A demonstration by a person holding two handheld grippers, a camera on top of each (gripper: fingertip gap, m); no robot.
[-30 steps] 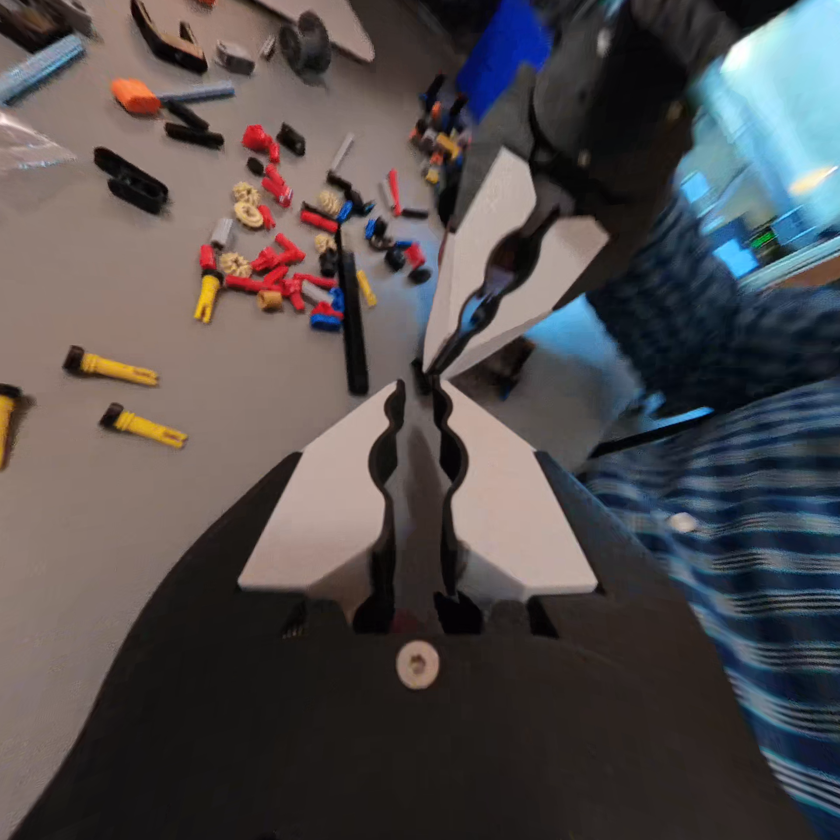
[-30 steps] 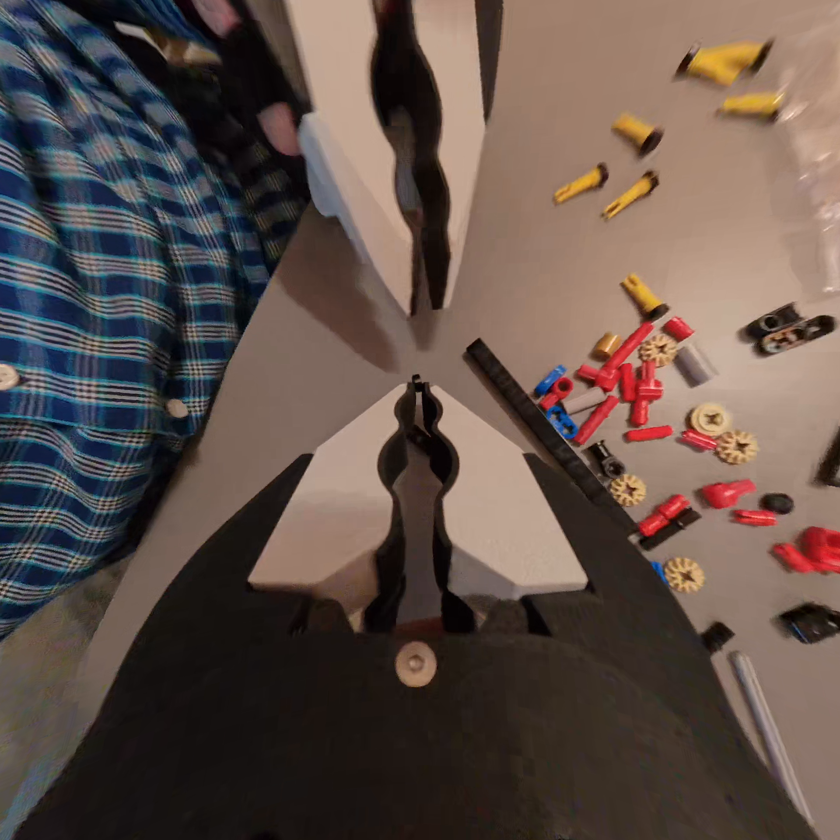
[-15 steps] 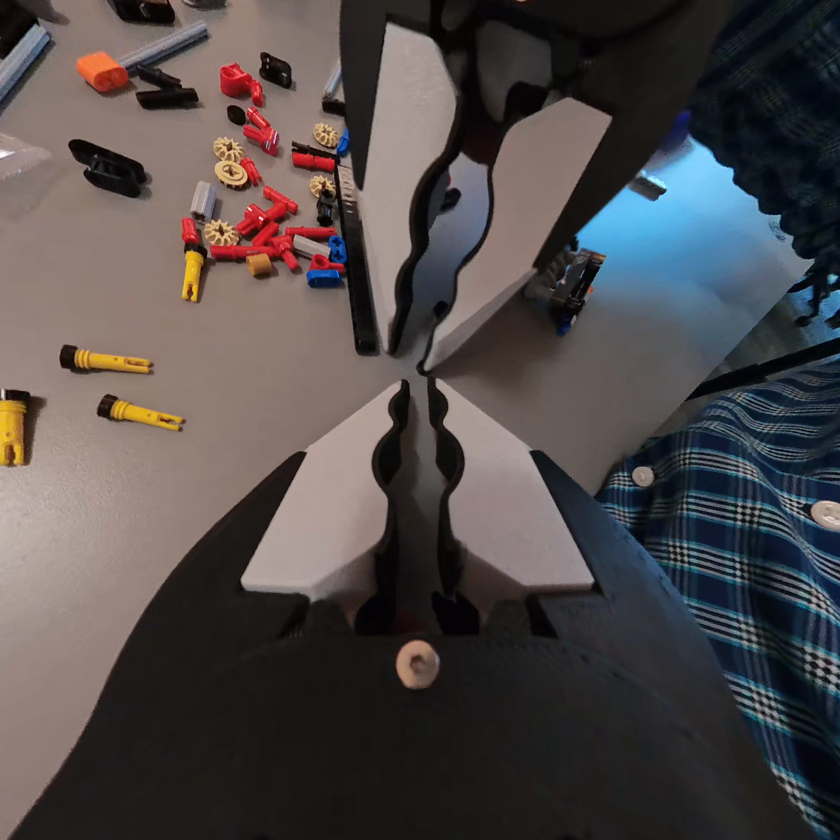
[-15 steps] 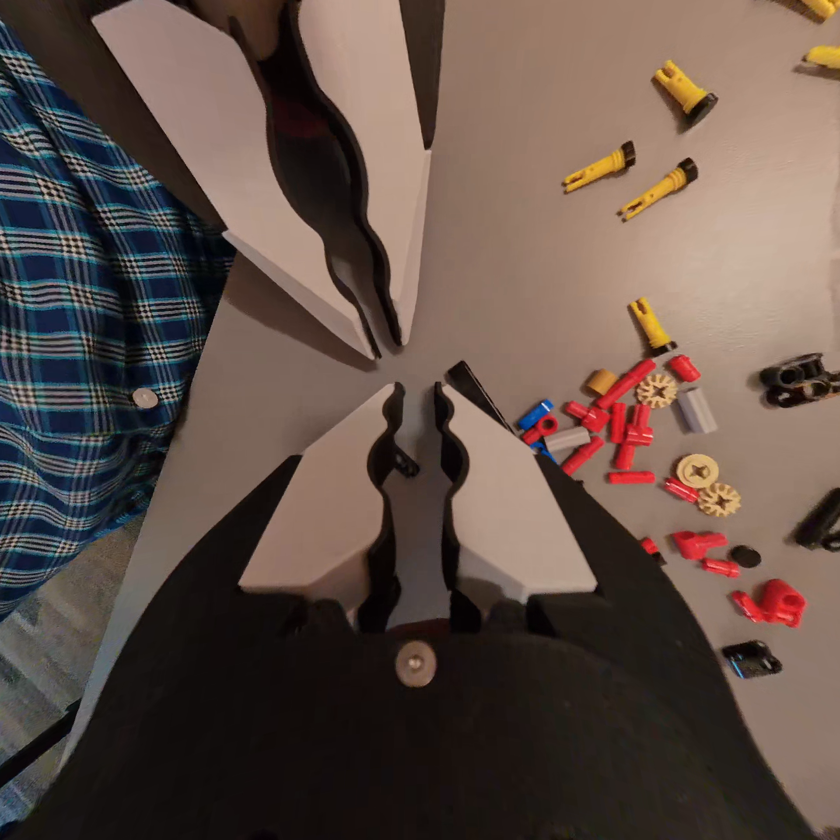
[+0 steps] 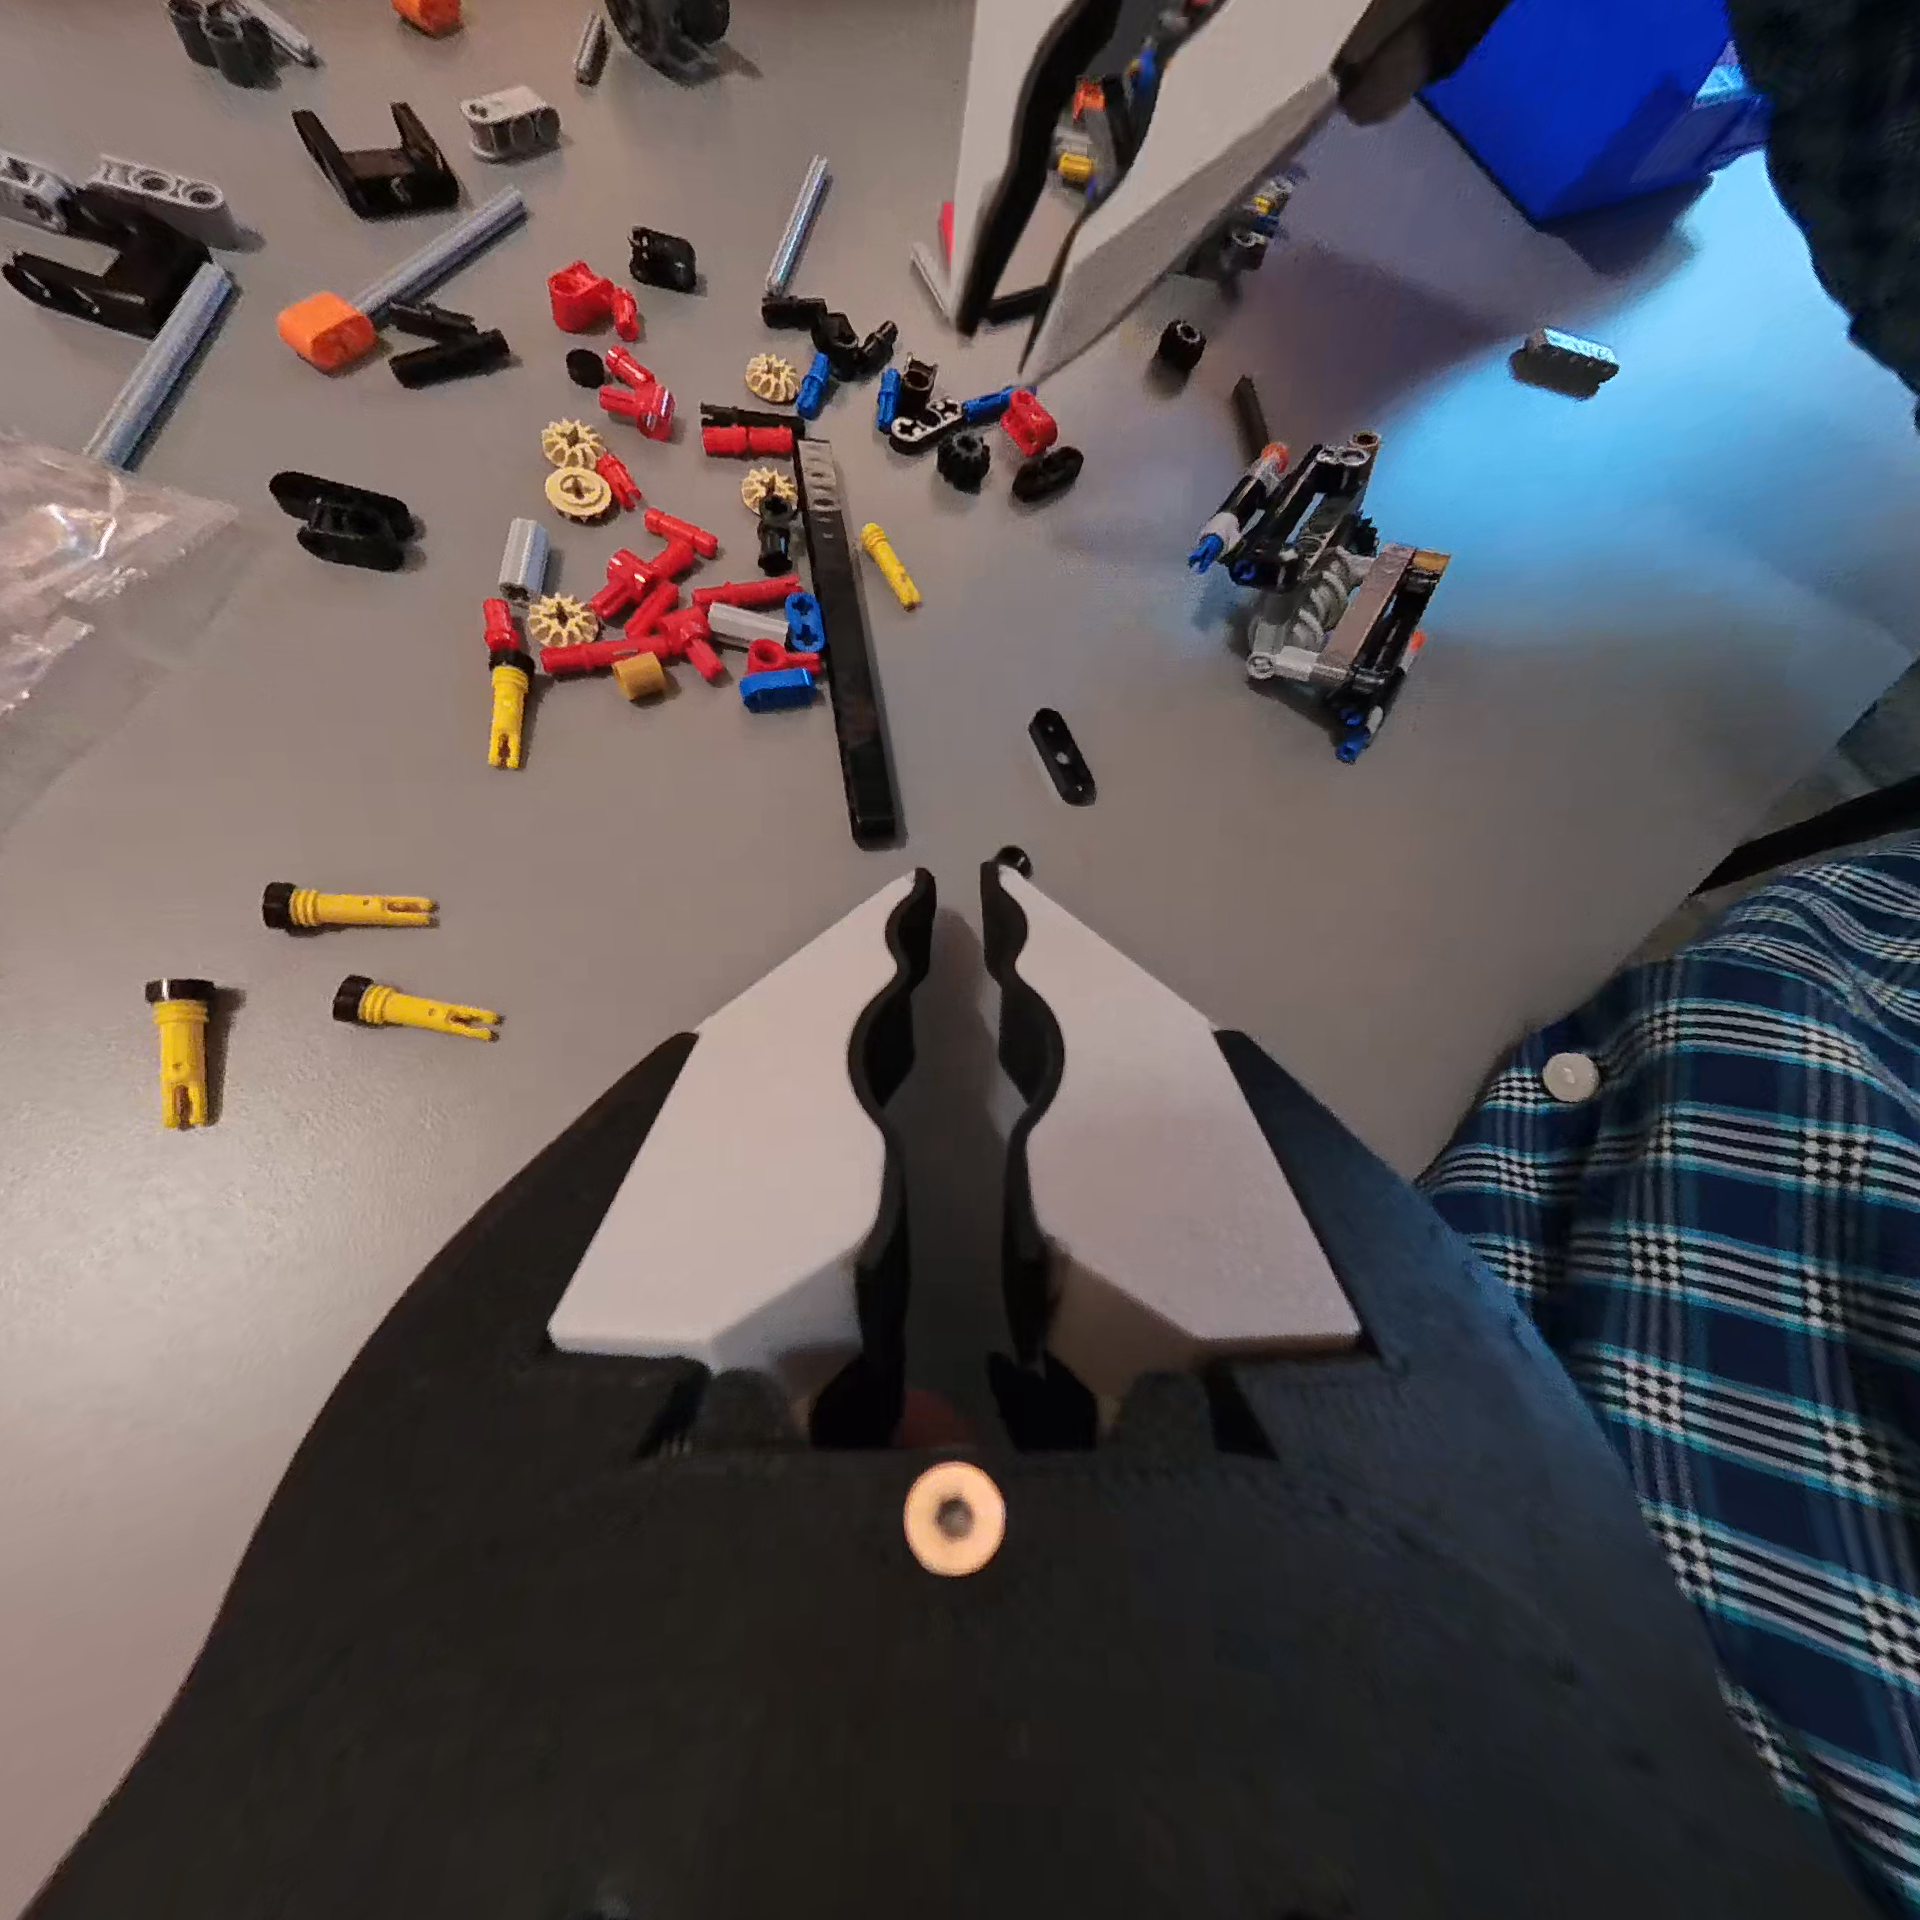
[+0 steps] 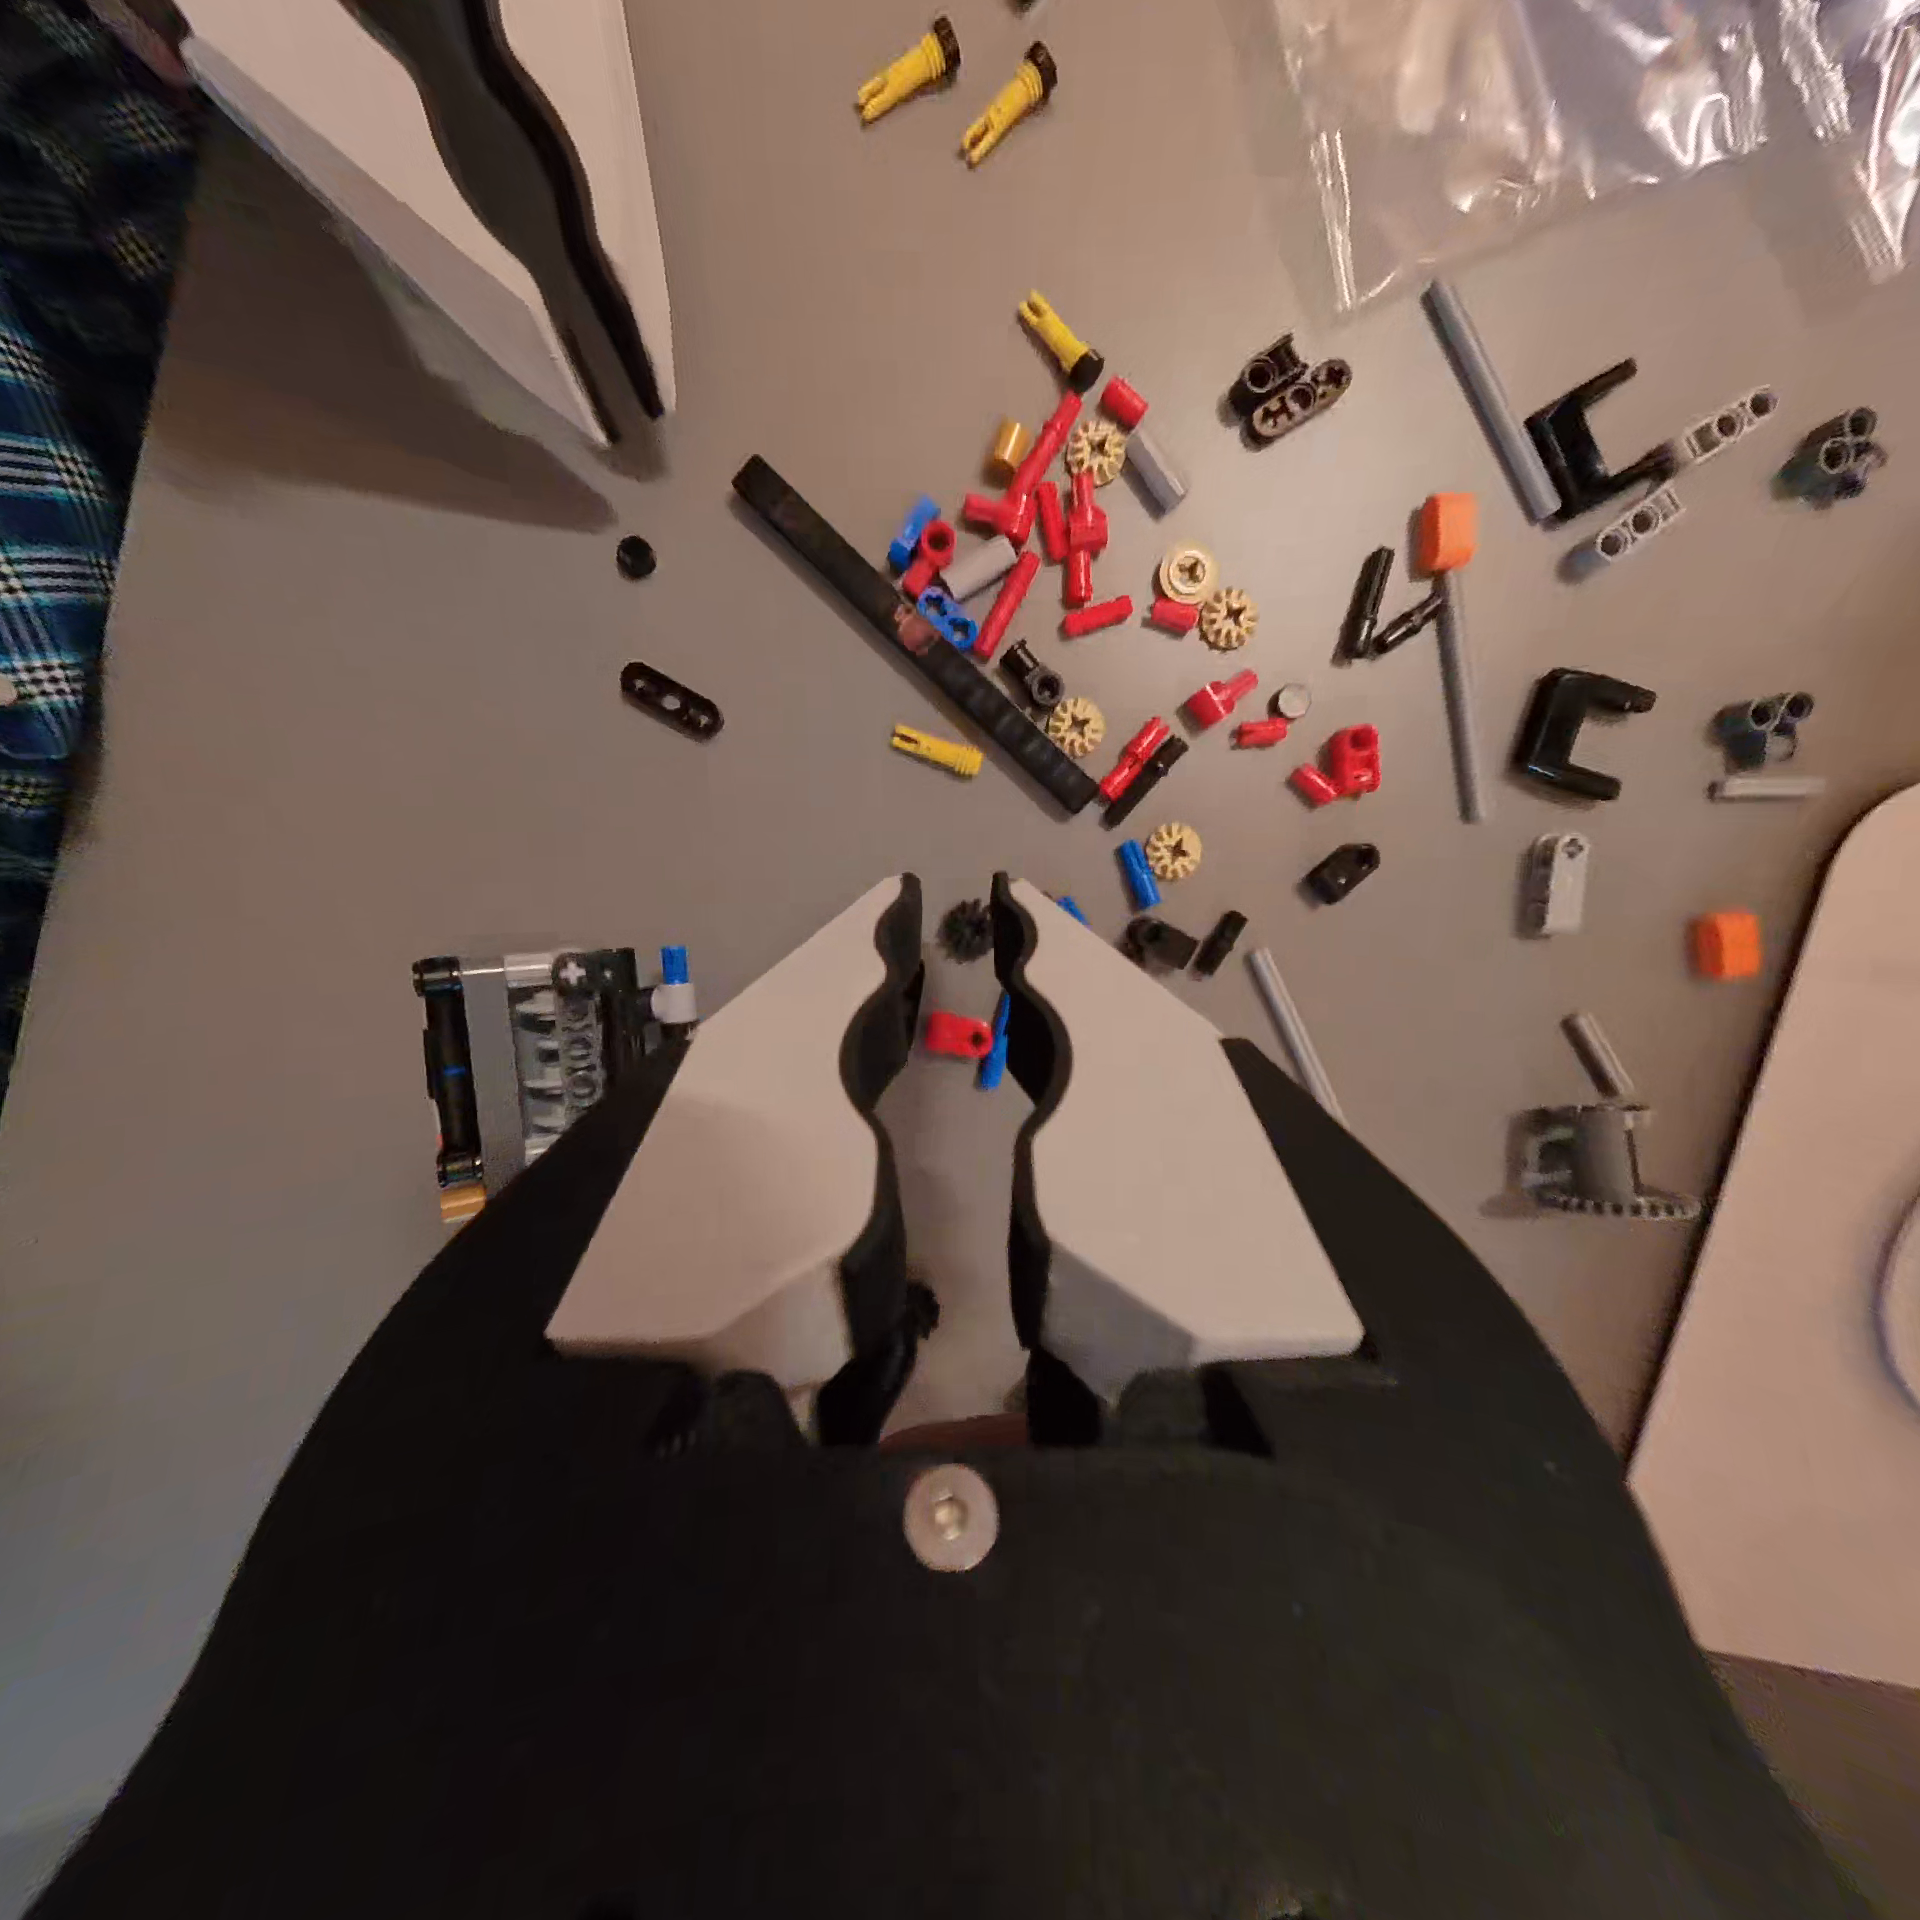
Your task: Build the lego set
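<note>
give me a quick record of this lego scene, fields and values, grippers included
surface: grey table
left gripper: open, narrow gap, empty, above the table
right gripper: open, empty, over small parts
built part: grey and black assembly, on the table, apart from both grippers
long piece: black beam beside the red pin cluster
near left gripper: small black link
loose: yellow pins
bag: clear plastic
</note>
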